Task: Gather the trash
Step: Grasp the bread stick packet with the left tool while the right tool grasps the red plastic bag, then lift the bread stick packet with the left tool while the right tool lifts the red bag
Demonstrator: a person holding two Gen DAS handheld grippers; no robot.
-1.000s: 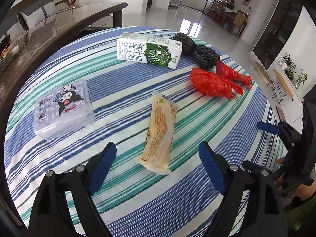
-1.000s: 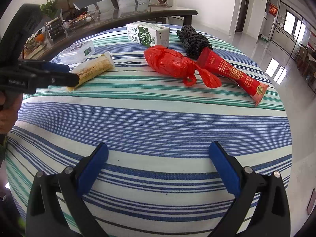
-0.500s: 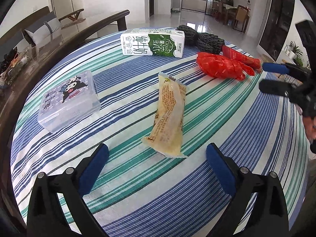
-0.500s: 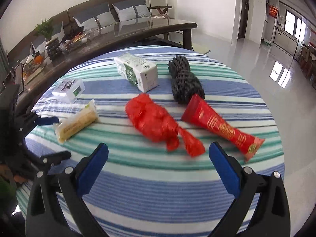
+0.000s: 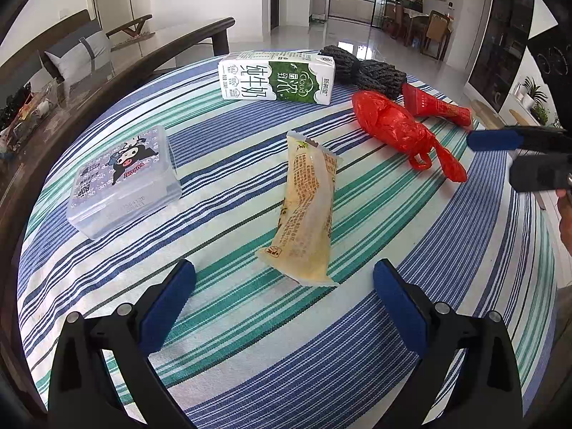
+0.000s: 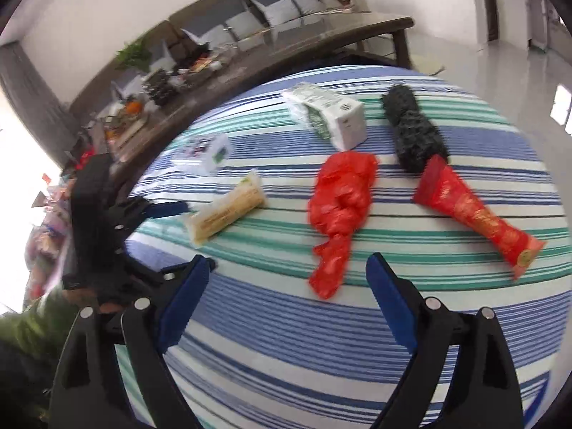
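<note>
- Six items lie on the striped surface point(image 5: 411, 321), none yet collected: the trash pickup looks to be at its very start.
- Left gripper point(image 5: 284, 287) hovers with fingers spread wide and empty, the near end of a yellow snack wrapper point(image 5: 307, 211) just ahead between the tips.
- Right gripper point(image 6: 287, 282), its fingers having just been closing a little yet gaping with nothing between them, points at a knotted red plastic bag point(image 6: 339, 207) near the surface's middle; the bag's tail reaches toward the tips.
- Toward the far edge: a milk carton point(image 5: 277, 80) on its side, with a black mesh bundle point(image 5: 368, 71) beside it at the far right edge.
- A red tube-shaped packet point(image 6: 472, 214) lies toward the right edge, its top touching the mesh.
- A clear cartoon-printed box point(image 5: 121, 178) sits near the left edge.
- Nothing blocks either approach; the bag and packet lie close together. No bin is in view.
</note>
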